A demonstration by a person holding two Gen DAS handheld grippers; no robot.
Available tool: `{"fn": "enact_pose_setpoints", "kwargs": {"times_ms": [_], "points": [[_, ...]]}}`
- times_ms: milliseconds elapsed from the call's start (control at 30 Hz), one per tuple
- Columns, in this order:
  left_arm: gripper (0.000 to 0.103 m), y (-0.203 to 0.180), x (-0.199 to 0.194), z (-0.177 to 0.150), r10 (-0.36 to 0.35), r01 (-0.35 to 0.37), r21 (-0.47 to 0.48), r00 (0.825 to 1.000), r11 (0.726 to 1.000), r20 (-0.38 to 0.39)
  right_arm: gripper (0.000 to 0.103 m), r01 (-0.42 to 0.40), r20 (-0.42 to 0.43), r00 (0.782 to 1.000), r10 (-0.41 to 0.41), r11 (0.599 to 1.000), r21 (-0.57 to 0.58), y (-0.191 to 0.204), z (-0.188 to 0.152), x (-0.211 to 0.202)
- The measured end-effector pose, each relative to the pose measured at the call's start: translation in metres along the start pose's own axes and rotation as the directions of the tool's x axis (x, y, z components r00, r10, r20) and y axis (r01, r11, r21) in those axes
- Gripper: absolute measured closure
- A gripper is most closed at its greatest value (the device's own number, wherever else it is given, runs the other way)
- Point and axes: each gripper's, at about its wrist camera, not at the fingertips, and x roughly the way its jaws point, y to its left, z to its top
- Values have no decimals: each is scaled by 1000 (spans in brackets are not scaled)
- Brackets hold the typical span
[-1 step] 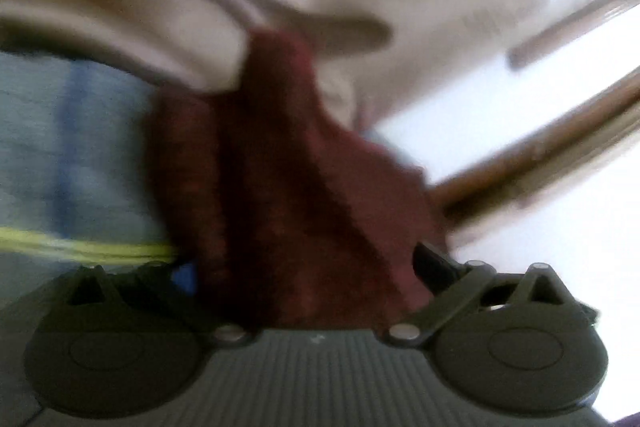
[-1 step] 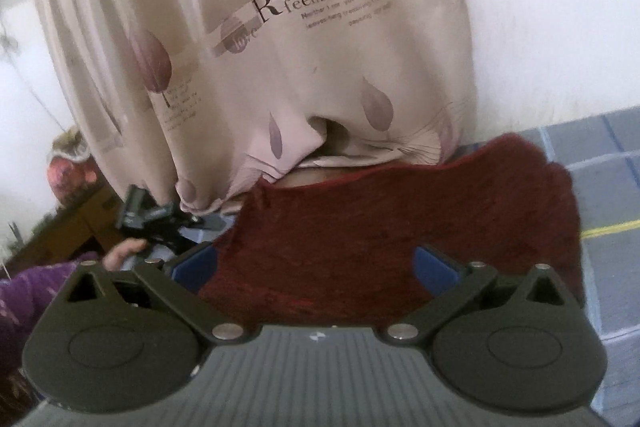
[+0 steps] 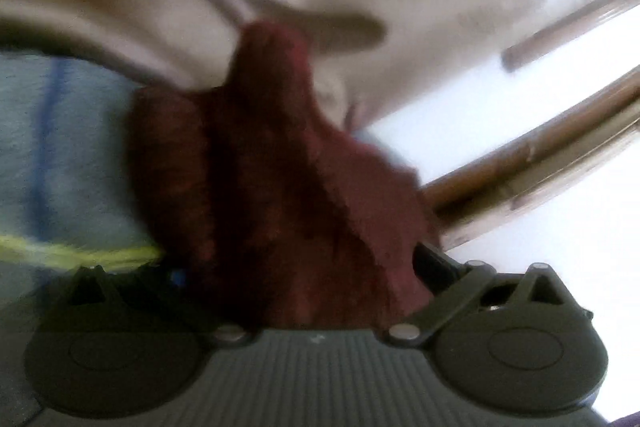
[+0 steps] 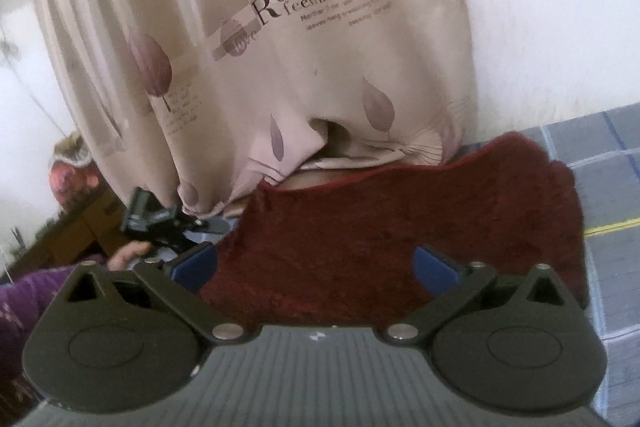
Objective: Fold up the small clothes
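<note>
A dark red fuzzy garment [image 4: 400, 227] lies spread on a blue checked cover [image 4: 608, 187]. My right gripper [image 4: 316, 267] hovers over its near edge, open, with both blue pads [image 4: 196, 267] wide apart and the cloth lying between them. In the left wrist view, which is blurred, the same red garment [image 3: 280, 187] is bunched into a ridge between the fingers of my left gripper [image 3: 306, 271]. Its jaws are opening and stand wide, not pressing on the cloth. A hand [image 4: 130, 253] in a purple sleeve holds that left gripper at the garment's left end.
A beige curtain [image 4: 280, 47] printed with leaves hangs down onto the far edge of the cover, touching the garment. Brown wooden rails [image 3: 540, 155] run past on the right in the left wrist view. Dark wooden furniture [image 4: 80, 227] stands at the left, under a white wall.
</note>
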Motion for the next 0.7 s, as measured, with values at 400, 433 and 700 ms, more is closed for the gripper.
{"fn": "enact_pose_setpoints", "kwargs": {"times_ms": [400, 433, 700], "points": [[67, -34, -1, -25, 213, -217, 36, 973, 975, 91, 0, -35, 15, 999, 35, 999, 23, -4, 13, 26], [64, -41, 0, -24, 241, -247, 64, 967, 967, 88, 0, -48, 21, 999, 48, 999, -1, -2, 19, 32], [58, -59, 1, -12, 307, -311, 99, 950, 945, 53, 65, 90, -54, 993, -103, 977, -194, 10, 55, 120]]}}
